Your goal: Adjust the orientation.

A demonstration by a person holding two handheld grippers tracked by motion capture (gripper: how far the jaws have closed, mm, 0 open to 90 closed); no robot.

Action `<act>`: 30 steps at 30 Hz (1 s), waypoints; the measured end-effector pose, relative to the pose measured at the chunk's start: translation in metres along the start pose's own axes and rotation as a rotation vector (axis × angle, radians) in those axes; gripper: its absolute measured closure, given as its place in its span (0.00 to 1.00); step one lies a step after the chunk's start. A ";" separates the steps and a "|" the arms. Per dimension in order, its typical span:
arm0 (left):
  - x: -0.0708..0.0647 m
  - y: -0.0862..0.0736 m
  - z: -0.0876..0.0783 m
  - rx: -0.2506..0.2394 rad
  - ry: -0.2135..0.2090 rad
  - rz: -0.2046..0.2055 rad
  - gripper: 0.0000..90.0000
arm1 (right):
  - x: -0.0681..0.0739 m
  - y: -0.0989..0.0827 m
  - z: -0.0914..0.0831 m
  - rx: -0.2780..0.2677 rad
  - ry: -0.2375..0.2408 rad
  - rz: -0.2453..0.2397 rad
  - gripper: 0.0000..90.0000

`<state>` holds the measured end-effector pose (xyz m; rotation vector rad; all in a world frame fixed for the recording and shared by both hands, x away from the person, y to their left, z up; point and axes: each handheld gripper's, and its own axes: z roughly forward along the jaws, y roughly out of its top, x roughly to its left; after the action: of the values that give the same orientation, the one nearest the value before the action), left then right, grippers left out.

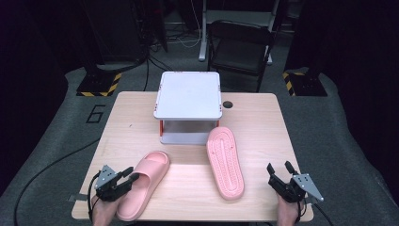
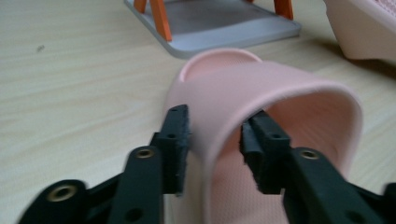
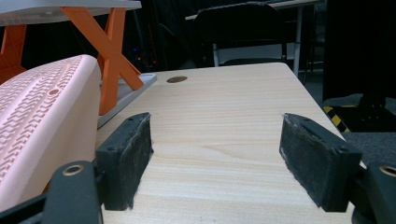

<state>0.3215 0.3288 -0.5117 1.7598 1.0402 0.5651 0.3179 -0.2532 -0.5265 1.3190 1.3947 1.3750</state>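
While I look down from the high view, my left gripper (image 1: 129,179) sits at the near left corner of the wooden table (image 1: 127,127), its jaws reaching toward the upright pink slipper (image 1: 143,184). From the left gripper view, that left gripper (image 2: 212,144) has its jaws set either side of the side wall of the slipper's strap (image 2: 261,88), one outside and one inside the arch. They are partly closed; the outer pad looks to be just against the strap, but I cannot tell whether they truly pinch it. This upright pink slipper (image 2: 243,93) lies sole down, toe pointing away and to the right, toward the rack.

Behind it, at the middle of the table's far side, stands a small white rack (image 1: 189,94) with orange legs (image 2: 161,18) and a lower shelf. Just right of that shelf lies the second slipper (image 1: 225,160), turned over so its ribbed sole faces up, its far end near the rack's base. A small round hole (image 1: 227,104) shows in the tabletop beside the rack.

At the near right corner my right gripper (image 1: 279,170) rests apart from the overturned slipper, jaws spread wide with nothing between them; its own view shows bare wood between the pads (image 3: 126,158), with the ribbed sole (image 3: 37,112) off to the left.
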 end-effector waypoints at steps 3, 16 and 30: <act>-0.004 0.005 0.011 0.004 0.002 0.027 0.74 | 0.000 0.000 0.000 -0.001 -0.003 -0.004 0.27; -0.008 0.009 0.027 -0.031 -0.031 -0.036 0.51 | -0.001 0.000 0.000 0.003 0.003 0.006 0.26; 0.003 0.002 0.015 -0.053 -0.059 -0.041 0.36 | 0.000 0.000 0.001 0.013 0.010 0.003 0.24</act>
<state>0.3348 0.3234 -0.5162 1.6950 1.0094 0.5073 0.3191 -0.2527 -0.5263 1.3243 1.4112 1.3784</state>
